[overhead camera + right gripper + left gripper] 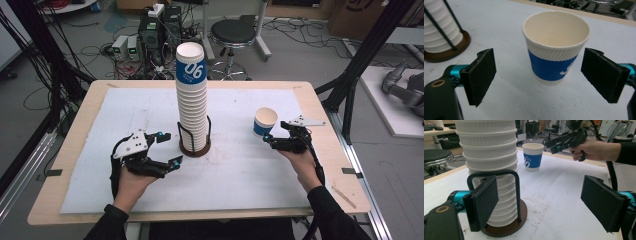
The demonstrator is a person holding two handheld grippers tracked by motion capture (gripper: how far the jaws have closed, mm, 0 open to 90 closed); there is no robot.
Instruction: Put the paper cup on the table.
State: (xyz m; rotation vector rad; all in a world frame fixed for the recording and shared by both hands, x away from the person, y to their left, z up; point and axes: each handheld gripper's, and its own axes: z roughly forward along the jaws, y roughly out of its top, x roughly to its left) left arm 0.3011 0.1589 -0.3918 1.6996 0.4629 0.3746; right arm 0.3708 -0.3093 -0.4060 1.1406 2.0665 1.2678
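A tall stack of white ribbed paper cups (192, 100), topped by a blue-banded cup marked 06, stands in a black wire holder on a round brown base (195, 149) at the table's middle. My left gripper (170, 148) hovers open just left of that base, with nothing between its pads; the stack (489, 157) rises beside its left pad. One blue-banded paper cup (265, 121) stands upright on the right. My right gripper (276, 132) is open beside it. In the right gripper view the cup (555, 50) sits just ahead of the spread pads (482, 75), which are clear of it.
A white mat (150, 115) covers most of the wooden table (80, 115). Behind the far edge are a black stool (232, 35), electronics boxes (150, 35) and floor cables. Black frame posts (360, 65) flank the table's right side.
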